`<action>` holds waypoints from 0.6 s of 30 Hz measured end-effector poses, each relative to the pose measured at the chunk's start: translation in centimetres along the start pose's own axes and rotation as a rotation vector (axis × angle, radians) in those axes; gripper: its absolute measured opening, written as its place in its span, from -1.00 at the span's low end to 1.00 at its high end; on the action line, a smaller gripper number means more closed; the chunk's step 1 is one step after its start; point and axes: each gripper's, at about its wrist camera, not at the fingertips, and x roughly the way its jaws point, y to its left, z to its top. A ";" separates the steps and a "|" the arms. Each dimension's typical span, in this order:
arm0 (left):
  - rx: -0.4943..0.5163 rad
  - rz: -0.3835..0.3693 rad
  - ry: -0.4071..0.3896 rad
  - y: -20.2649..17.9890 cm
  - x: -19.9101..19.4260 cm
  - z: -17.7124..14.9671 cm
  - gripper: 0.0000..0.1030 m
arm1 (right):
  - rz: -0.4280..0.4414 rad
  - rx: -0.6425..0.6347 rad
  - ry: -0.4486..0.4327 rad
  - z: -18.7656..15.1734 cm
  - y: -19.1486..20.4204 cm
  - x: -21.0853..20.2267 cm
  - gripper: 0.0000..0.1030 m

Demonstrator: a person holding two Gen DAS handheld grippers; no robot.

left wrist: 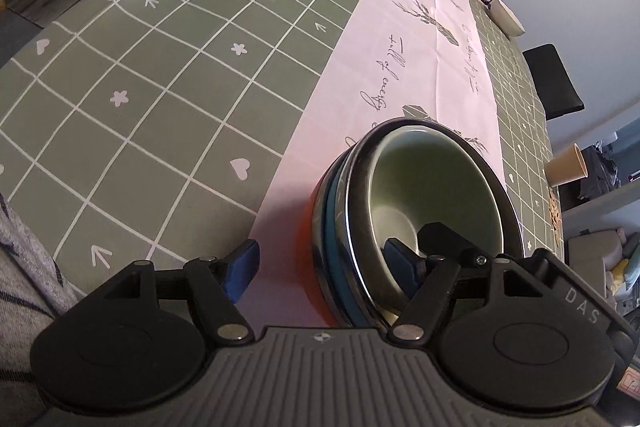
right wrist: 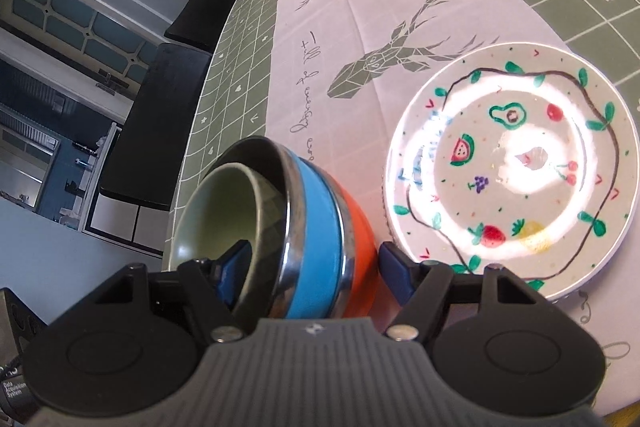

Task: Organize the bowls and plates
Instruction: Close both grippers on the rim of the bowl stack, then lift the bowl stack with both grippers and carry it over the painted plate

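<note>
A stack of bowls [right wrist: 320, 227] is sitting on the white runner [right wrist: 360, 7] on the tabletop [left wrist: 140, 87]. A green bowl [left wrist: 432, 195] is sitting inside a blue bowl [right wrist: 316, 239], and an orange bowl [right wrist: 360, 247] is at the bottom. A plate [right wrist: 512, 171] with fruit pictures is lying just beside the stack.

The left gripper [left wrist: 324, 267] is reaching over one side of the stack with its fingers apart, one finger inside the green bowl. The right gripper [right wrist: 312, 275] is doing the same from the other side, fingers apart and not pressing.
</note>
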 end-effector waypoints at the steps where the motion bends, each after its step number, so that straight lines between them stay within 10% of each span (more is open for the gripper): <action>1: -0.003 0.002 0.000 0.1 -0.1 0.0 0.62 | -0.009 -0.004 -0.009 -0.1 0.1 0.0 0.27; 18: 0.058 0.069 -0.093 1.0 -1.4 0.2 0.60 | 0.029 -0.021 0.024 -0.7 1.1 2.0 0.33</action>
